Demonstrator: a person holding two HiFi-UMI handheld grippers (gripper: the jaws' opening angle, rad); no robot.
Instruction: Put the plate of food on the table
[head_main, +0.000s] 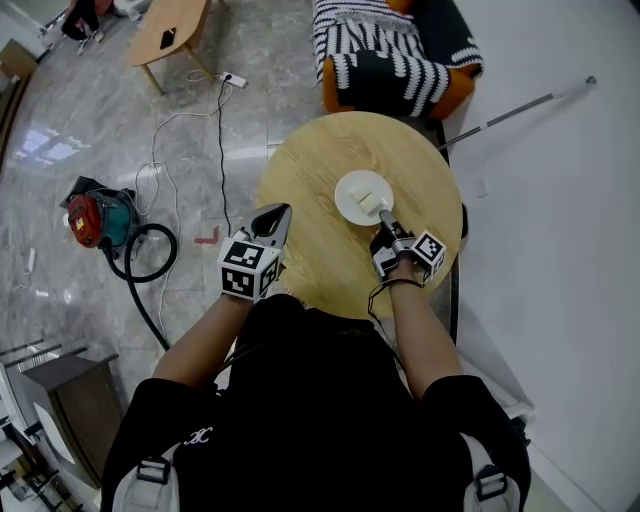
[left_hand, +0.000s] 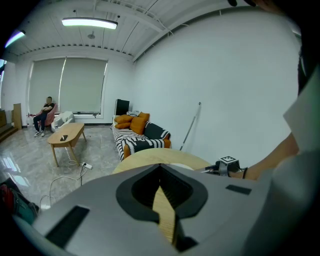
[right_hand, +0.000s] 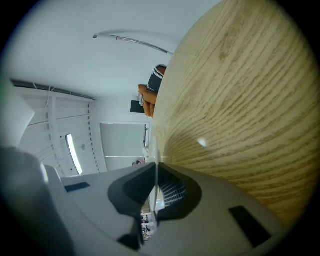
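A white plate (head_main: 349, 193) with a pale piece of food (head_main: 371, 200) rests on the round wooden table (head_main: 315, 165), right of its middle. My right gripper (head_main: 385, 222) reaches in from the near side and is shut on the plate's near rim. In the right gripper view the thin white rim (right_hand: 156, 150) runs edge-on between the closed jaws, with the tabletop (right_hand: 240, 100) beside it. My left gripper (head_main: 276, 214) hovers at the table's left edge, shut and holding nothing. Its jaw tips meet in the left gripper view, where the table (left_hand: 150, 158) lies ahead.
A striped sofa with orange cushions (head_main: 392, 48) stands just beyond the table. A red vacuum cleaner (head_main: 96, 220) with its hose and a cable lie on the floor at left. A low wooden coffee table (head_main: 170, 30) is far left. A pole (head_main: 520, 105) leans on the right wall.
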